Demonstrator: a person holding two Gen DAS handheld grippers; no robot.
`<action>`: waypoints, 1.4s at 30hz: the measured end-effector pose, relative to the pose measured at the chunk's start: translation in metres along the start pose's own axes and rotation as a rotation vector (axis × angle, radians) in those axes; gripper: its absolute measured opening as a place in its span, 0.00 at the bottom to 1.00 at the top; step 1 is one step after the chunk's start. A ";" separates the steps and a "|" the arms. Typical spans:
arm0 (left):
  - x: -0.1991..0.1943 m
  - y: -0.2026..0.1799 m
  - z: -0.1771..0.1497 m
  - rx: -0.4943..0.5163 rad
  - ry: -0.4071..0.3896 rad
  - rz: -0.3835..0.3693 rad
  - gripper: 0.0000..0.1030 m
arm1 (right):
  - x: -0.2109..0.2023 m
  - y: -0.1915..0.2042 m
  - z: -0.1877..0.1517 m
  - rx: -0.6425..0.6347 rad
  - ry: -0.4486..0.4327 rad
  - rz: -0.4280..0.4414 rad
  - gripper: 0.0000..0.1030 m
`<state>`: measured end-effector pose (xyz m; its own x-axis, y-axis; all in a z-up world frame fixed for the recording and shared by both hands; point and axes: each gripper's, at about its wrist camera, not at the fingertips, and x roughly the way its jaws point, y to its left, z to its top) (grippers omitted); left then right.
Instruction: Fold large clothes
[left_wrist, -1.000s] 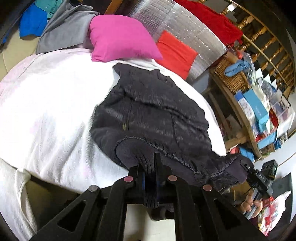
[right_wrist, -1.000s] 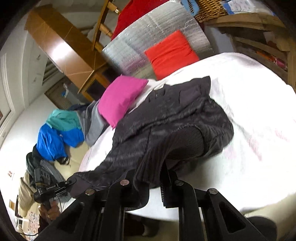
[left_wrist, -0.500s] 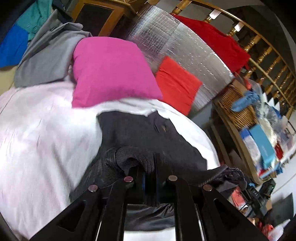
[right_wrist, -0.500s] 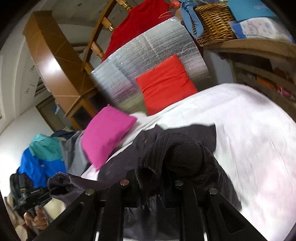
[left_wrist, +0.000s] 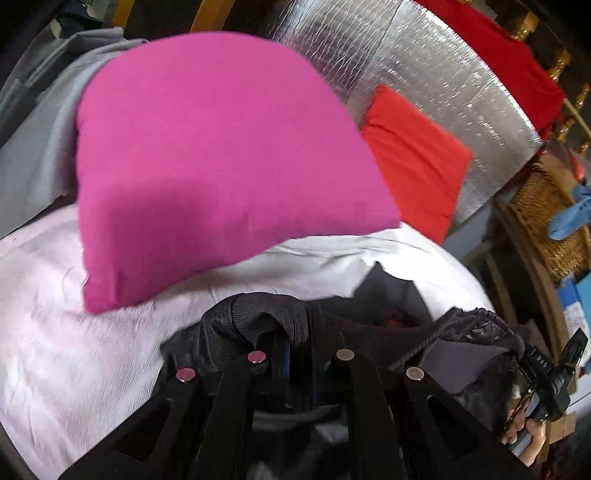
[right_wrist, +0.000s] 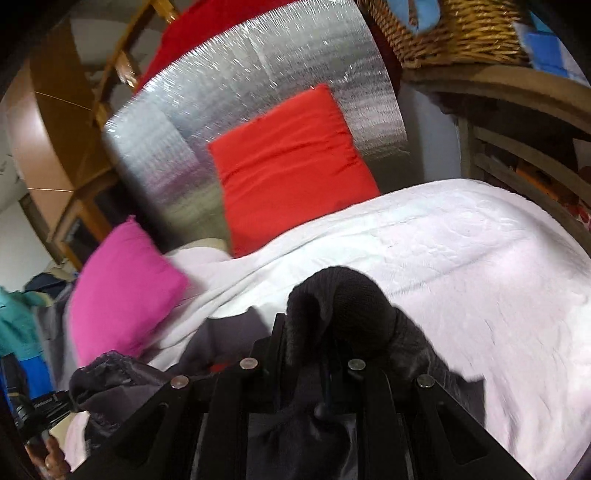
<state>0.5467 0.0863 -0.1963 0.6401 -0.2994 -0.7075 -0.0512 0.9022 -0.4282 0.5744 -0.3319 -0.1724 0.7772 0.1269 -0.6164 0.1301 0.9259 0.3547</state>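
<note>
A black jacket (left_wrist: 391, 314) lies on the white bed (left_wrist: 66, 332), its lower part lifted and carried over its upper part toward the pillows. My left gripper (left_wrist: 299, 339) is shut on the jacket's ribbed hem at one corner. My right gripper (right_wrist: 325, 339) is shut on the other ribbed corner (right_wrist: 347, 306) of the jacket. The hem hangs stretched between the two grippers; the right gripper also shows in the left wrist view (left_wrist: 546, 373), the left one in the right wrist view (right_wrist: 40, 406). Most of the jacket is hidden under the grippers.
A pink pillow (left_wrist: 214, 158) and a red pillow (left_wrist: 413, 162) lean at the bed's head against a silver foil panel (left_wrist: 436, 74). Grey clothes (left_wrist: 33, 140) lie at the left. A wooden shelf with a wicker basket (right_wrist: 450, 33) stands at the bed's right.
Both grippers have carried the jacket's hem from the near bed edge up toward the pillows, folding the lower part over the upper. The pillows now loom much closer.
</note>
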 end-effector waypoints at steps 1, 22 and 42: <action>0.010 0.003 0.002 -0.001 0.004 0.002 0.09 | 0.014 -0.005 0.003 0.017 0.006 -0.009 0.16; -0.104 0.095 -0.062 -0.288 -0.145 -0.046 0.81 | -0.124 -0.138 -0.049 0.343 -0.029 0.165 0.79; -0.087 0.103 -0.197 -0.560 0.046 -0.075 0.81 | -0.103 -0.133 -0.196 0.704 0.265 0.297 0.79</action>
<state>0.3350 0.1445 -0.2893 0.6245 -0.3811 -0.6818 -0.4136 0.5791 -0.7026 0.3564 -0.3981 -0.2937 0.6802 0.4940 -0.5416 0.3668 0.4103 0.8349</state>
